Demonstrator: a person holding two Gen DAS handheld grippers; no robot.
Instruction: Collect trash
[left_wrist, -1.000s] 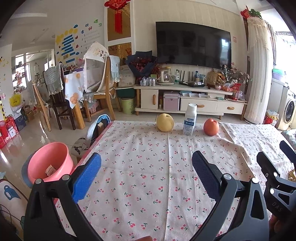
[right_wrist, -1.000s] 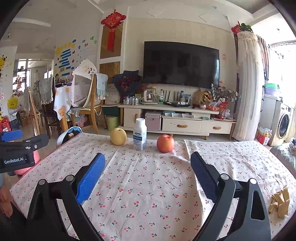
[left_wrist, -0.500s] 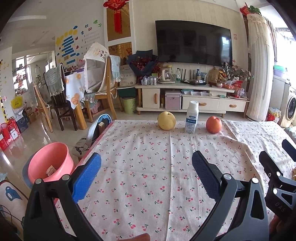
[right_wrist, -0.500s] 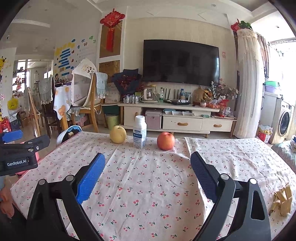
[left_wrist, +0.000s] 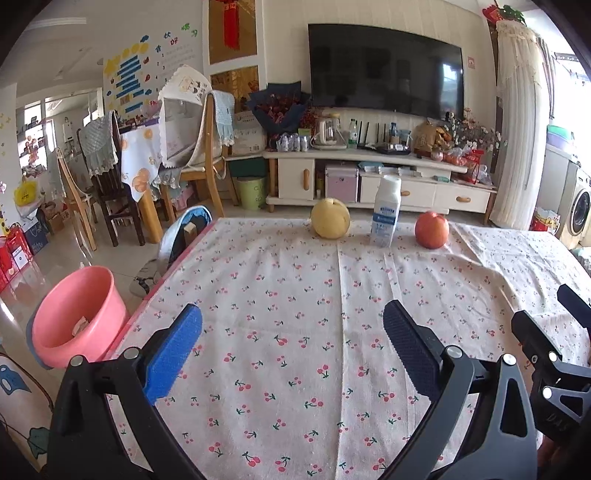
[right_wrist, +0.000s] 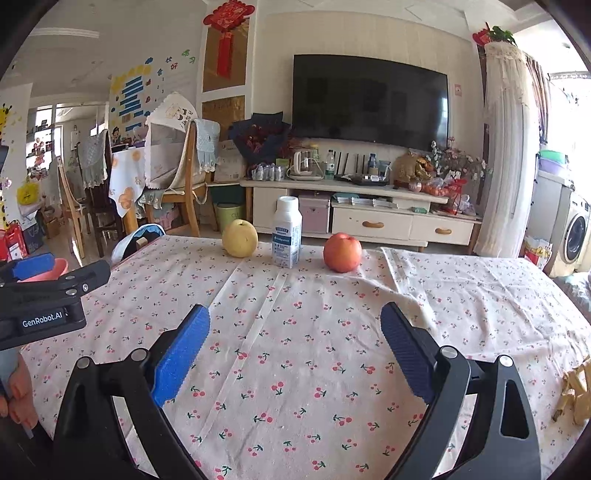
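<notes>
Both pairs of jaws are hanging spread wide with nothing between them: the left gripper (left_wrist: 291, 345) and the right gripper (right_wrist: 295, 345) are hovering low over the near part of the counter (right_wrist: 295, 369), which is wearing a cherry-print cloth. Just off to the right of the right jaws, at the counter's right edge, a crumpled tan scrap (right_wrist: 574, 393) is lying, probably the trash to collect; its long axis is hard to read at the picture's rim. It is not showing in the left view, so the right gripper is judged the nearer one, needing a swing rightward. Straight ahead of both jaws, along the far edge, a pear (right_wrist: 240, 237), an upright white bottle (right_wrist: 287, 230) and an apple (right_wrist: 342, 252) are standing in a row, apart from each other. Down on the floor to the left of the left jaws, a pink bin (left_wrist: 75, 317) is waiting, with a bit of litter already in it.
</notes>
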